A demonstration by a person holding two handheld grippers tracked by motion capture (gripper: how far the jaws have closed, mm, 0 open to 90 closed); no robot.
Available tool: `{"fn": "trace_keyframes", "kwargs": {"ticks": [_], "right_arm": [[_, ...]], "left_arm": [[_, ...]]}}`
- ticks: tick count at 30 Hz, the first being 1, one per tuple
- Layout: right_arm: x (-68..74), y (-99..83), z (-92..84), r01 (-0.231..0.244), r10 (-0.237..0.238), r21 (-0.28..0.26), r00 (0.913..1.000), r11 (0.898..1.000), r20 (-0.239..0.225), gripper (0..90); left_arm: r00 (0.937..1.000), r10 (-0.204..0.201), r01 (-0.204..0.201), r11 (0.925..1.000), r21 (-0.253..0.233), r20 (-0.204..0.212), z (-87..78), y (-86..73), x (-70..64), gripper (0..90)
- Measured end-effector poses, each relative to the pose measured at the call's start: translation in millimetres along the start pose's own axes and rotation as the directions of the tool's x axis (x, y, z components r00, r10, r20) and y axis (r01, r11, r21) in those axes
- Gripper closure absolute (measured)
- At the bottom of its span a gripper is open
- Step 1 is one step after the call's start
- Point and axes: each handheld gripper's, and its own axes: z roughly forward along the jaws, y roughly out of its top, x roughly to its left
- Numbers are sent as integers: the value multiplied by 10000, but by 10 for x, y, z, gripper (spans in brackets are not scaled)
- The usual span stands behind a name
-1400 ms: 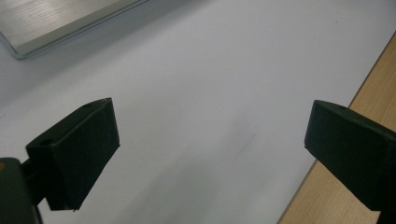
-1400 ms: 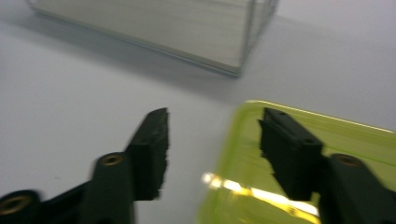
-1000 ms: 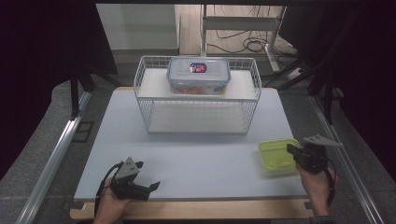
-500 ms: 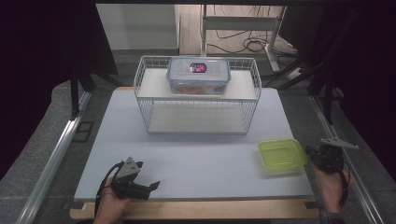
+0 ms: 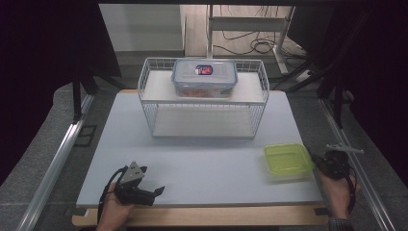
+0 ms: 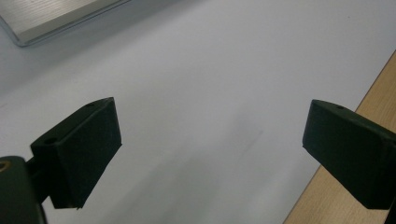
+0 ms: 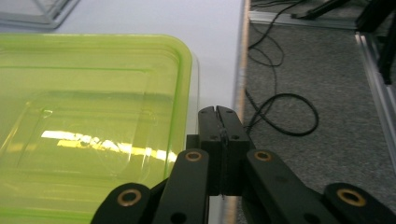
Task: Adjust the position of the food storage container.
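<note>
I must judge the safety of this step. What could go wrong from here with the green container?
1. The green container sits close to the right edge of the table; a sideways nudge might slide it off.
2. The right hand-held gripper is shut beside the container's rim, not on it, so lifting now would probably take nothing.
3. The container looks light and may skid if pushed.

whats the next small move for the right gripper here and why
Probably open the right gripper and ease it toward the green container's near edge. Its fingers are pressed together with nothing between them, just beside the container's right rim at the table's edge, so it cannot take hold as it stands. The left gripper rests open, well away.
</note>
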Motion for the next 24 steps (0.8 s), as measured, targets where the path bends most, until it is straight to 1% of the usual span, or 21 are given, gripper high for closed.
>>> {"fn": "trace_keyframes", "kwargs": {"ticks": [8,16,21,24], "right_arm": [[189,41,43,261,-248,169,9969,9995,-741,894],[414,89,98,661,-619,304,9905,9973,-1225,894],[594,116,136,1028,-965,319,9828,9942,-1577,894],[730,134,158,1309,-1230,326,9758,9909,-1808,894]], "left_arm": [[10000,33,-33,10000,-14,-43,-7,2,-4,41],[10000,59,-59,10000,10,-33,-3,4,-8,41],[10000,82,-82,10000,27,-7,-1,5,-11,41],[10000,75,-75,10000,54,34,4,6,-13,42]]}}
